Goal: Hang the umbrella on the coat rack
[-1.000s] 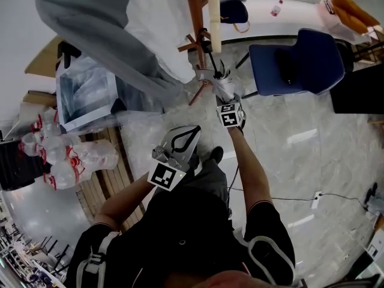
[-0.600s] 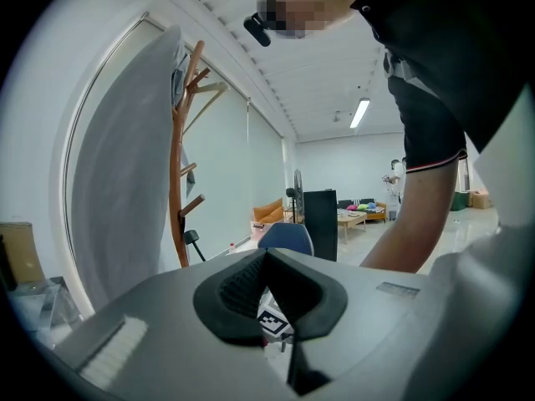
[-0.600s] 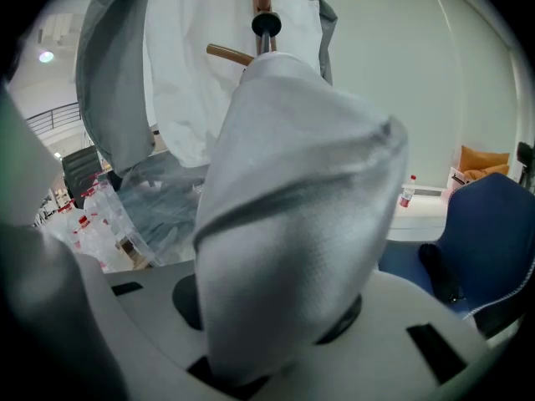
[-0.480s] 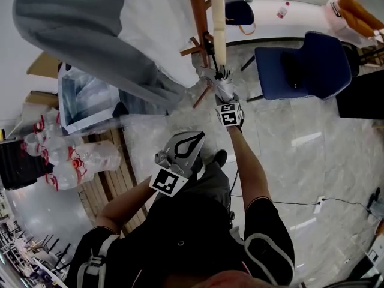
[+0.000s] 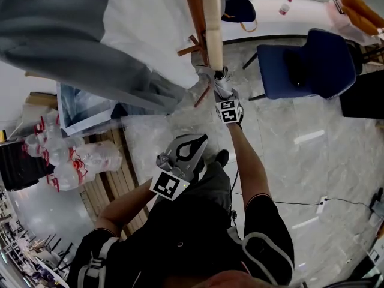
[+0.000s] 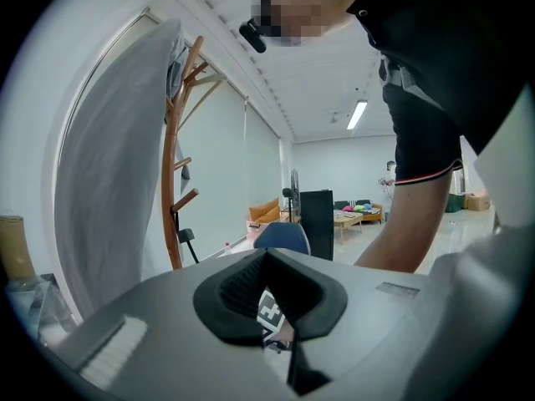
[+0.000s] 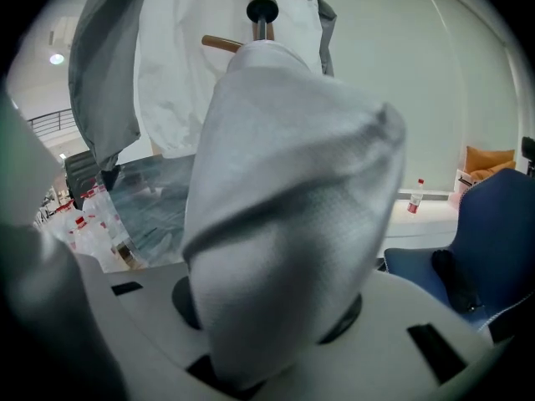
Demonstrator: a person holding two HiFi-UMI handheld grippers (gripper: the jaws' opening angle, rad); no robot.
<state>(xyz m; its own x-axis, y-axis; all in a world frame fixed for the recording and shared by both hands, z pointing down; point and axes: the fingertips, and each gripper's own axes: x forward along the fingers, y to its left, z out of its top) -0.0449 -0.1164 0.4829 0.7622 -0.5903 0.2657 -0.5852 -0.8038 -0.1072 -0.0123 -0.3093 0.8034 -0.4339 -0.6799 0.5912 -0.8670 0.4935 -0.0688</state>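
Observation:
A folded cream umbrella [image 5: 211, 23] stands upright against the wooden coat rack pole [image 5: 193, 5] in the head view. My right gripper [image 5: 221, 80] is shut on its lower end, just below the rack's low pegs [image 5: 191, 45]. In the right gripper view the umbrella's pale fabric [image 7: 284, 215] fills the space between the jaws, and its black tip [image 7: 262, 10] points up at the pole. My left gripper [image 5: 197, 140] hangs lower, near the person's waist, jaws together and empty. The left gripper view shows the rack [image 6: 171, 190] off to the left.
Grey and white garments [image 5: 78, 41] hang on the rack's left side. A blue chair [image 5: 306, 62] stands to the right. Packs of water bottles [image 5: 66, 161], a plastic-wrapped box [image 5: 84, 107] and wooden slats [image 5: 114, 173] lie at the left. A cable [image 5: 288, 200] runs across the floor.
The right gripper has shifted with the umbrella, whose shaft now overlaps the rack pole in the head view. The left gripper has barely moved.

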